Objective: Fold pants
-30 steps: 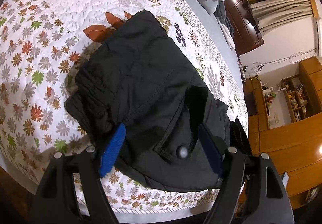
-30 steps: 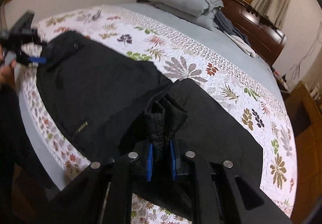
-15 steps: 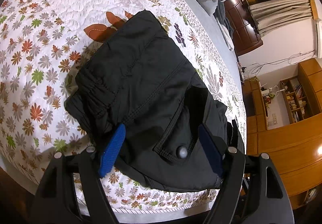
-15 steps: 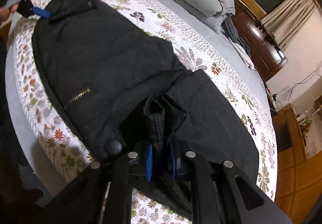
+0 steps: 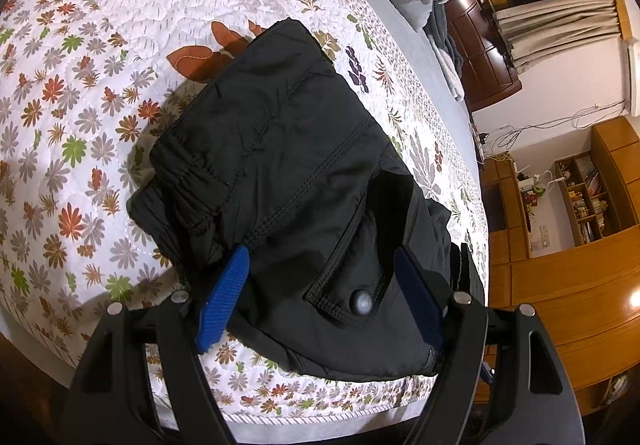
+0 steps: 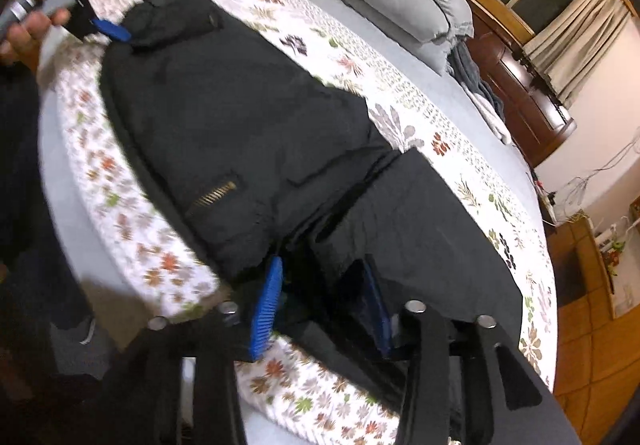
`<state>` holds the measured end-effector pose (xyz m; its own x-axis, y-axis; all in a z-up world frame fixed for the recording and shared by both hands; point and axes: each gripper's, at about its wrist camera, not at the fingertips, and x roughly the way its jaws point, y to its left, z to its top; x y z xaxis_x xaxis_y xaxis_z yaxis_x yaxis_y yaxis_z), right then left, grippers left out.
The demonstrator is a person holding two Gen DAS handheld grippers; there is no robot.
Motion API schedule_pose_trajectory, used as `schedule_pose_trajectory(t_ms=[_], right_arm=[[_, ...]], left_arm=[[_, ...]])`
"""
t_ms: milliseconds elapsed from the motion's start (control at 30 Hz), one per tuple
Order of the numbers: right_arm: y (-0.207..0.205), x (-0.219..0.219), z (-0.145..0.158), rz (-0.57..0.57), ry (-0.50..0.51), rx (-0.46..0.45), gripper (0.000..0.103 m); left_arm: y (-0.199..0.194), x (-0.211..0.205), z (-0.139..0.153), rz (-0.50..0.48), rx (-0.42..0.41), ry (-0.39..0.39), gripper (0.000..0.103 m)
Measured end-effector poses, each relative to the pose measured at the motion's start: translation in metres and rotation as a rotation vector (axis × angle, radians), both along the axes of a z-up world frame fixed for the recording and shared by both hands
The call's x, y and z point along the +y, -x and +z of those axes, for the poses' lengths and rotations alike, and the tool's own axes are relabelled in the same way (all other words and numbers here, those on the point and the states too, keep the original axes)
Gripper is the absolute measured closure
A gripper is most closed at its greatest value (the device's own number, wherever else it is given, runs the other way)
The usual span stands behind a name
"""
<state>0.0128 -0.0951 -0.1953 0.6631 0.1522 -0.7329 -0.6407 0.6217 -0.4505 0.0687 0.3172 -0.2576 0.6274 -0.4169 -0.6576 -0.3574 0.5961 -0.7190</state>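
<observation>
Black pants [image 5: 288, 173] lie on the floral quilt [image 5: 80, 85], waistband and a snap-button pocket flap [image 5: 360, 301] nearest the left wrist camera. My left gripper [image 5: 320, 257] stands wide over that end; its blue pads [image 5: 224, 297] flank the fabric without pinching it. In the right wrist view the pants [image 6: 240, 117] stretch away, one leg end folded over beside a zip pocket [image 6: 212, 197]. My right gripper [image 6: 320, 265] has its jaws opening, loose black fabric lying between the pads [image 6: 266, 305]. The left gripper [image 6: 106, 27] shows far off, held by a hand [image 6: 24, 33].
Grey pillows [image 6: 400, 5] and folded clothes [image 6: 480, 101] sit at the head of the bed by a dark wooden headboard [image 6: 524, 105]. The mattress edge [image 5: 320, 421] runs just below both grippers. Wooden shelves [image 5: 592, 197] and floor [image 6: 592, 345] lie to the right.
The right gripper's pads have come apart from the bunched leg fabric they pinched, and it has shifted along the bed and lower. The left gripper has stayed put.
</observation>
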Motion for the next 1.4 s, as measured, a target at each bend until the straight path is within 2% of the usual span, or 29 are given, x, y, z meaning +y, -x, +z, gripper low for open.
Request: schedule_pose_trajectory(t_ms=[67,100,200,267,333,400,467,533,633,667,767,833,933,1033,1167,1200,1300,1400], right_arm=[[0.012,0.000,0.009,0.051,-0.019,0.000,0.036],[0.017,0.001,0.011,0.069,-0.012,-0.009,0.035],[0.022,-0.008,0.026,0.082,-0.083,-0.006,0.037],[0.007,-0.028,0.043,0.013,-0.178,-0.001,0.041],[-0.020,-0.046,0.047,-0.085,-0.216,0.013,0.045],[-0.051,-0.058,0.039,-0.176,-0.203,0.042,0.048],[-0.066,-0.058,0.028,-0.201,-0.191,0.074,0.049],[-0.072,-0.049,0.015,-0.195,-0.159,0.095,0.049],[-0.066,-0.031,-0.005,-0.141,-0.090,0.098,0.064],[-0.059,-0.031,-0.009,-0.133,-0.081,0.100,0.064],[-0.060,-0.032,-0.009,-0.115,-0.080,0.141,0.064],[-0.070,-0.040,0.008,-0.101,-0.137,0.195,0.064],[-0.088,-0.045,0.036,-0.101,-0.213,0.188,0.064],[-0.130,-0.042,0.048,-0.140,-0.247,0.209,0.054],[-0.187,-0.036,0.029,-0.239,-0.268,0.311,0.054],[-0.194,-0.033,0.021,-0.251,-0.243,0.329,0.054],[-0.196,-0.023,-0.003,-0.238,-0.150,0.400,0.051],[-0.194,-0.017,0.005,-0.201,-0.132,0.431,0.053]], left_arm=[[0.000,-0.001,-0.001,-0.001,-0.002,0.002,0.027],[0.000,-0.001,-0.001,-0.001,-0.002,0.003,0.027],[0.001,-0.001,-0.001,0.000,-0.006,0.007,0.027],[0.001,0.000,-0.002,0.002,-0.009,0.014,0.026],[0.001,0.000,-0.002,0.002,-0.010,0.017,0.025],[0.000,0.000,-0.001,-0.003,-0.011,0.011,0.025],[0.000,-0.001,-0.001,-0.009,-0.011,0.005,0.025],[-0.001,-0.002,-0.001,-0.009,-0.011,0.007,0.025],[-0.001,-0.002,-0.001,-0.008,-0.010,0.006,0.025],[0.000,-0.002,0.000,-0.008,-0.011,0.005,0.025],[-0.001,-0.002,0.000,-0.014,-0.013,0.000,0.025],[-0.001,-0.002,-0.001,-0.015,-0.016,0.005,0.025],[-0.002,0.000,-0.002,-0.017,-0.020,0.015,0.025],[-0.002,0.003,-0.004,-0.015,-0.026,0.030,0.025],[-0.002,0.003,-0.004,-0.012,-0.029,0.038,0.025],[-0.002,0.003,-0.004,-0.012,-0.029,0.036,0.025],[-0.001,0.003,-0.005,0.002,-0.034,0.046,0.024],[0.008,-0.001,0.005,0.039,-0.020,0.035,0.023]])
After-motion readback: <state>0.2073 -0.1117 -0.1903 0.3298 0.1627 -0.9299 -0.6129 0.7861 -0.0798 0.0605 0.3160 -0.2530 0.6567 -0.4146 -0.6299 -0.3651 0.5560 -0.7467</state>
